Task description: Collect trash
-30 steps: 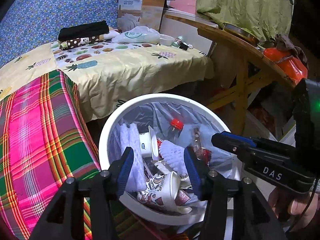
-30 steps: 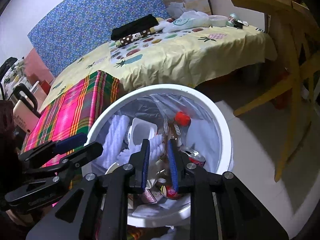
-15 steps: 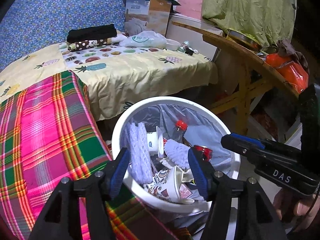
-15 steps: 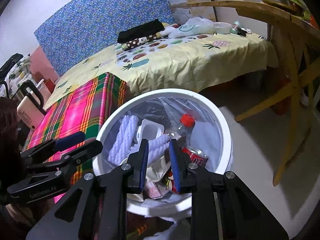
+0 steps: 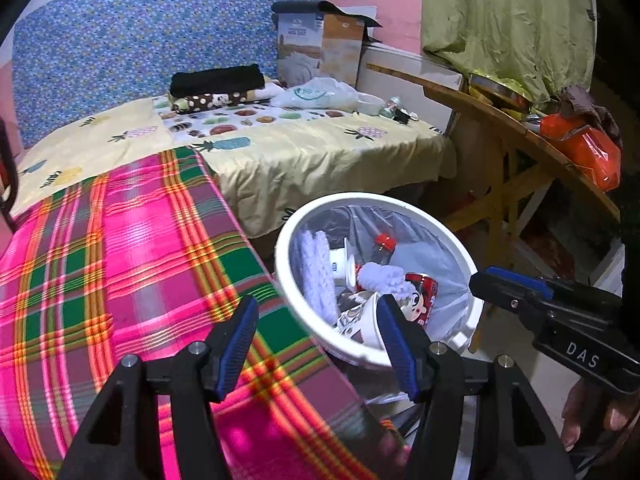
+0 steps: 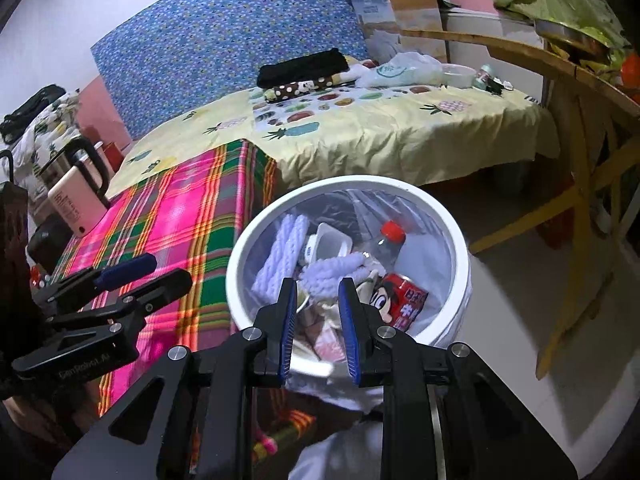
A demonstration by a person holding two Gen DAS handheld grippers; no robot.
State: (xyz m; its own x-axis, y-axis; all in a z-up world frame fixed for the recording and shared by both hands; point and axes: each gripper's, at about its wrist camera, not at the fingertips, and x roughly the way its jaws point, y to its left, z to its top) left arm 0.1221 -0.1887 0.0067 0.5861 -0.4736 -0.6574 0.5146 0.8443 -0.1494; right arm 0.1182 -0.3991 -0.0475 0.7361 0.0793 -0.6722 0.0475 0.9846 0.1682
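The white trash bin (image 6: 460, 240) stands on the floor beside the bed, already full. Left tongs (image 5: 316, 340) gape wide, right tongs (image 6: 318, 326) narrow, both empty. Best to scout the bed (image 5: 320, 160) for leftovers.

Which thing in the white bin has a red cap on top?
The clear plastic bottle lying toward the back of the white bin. The red can beside it has a cartoon face, not a cap.
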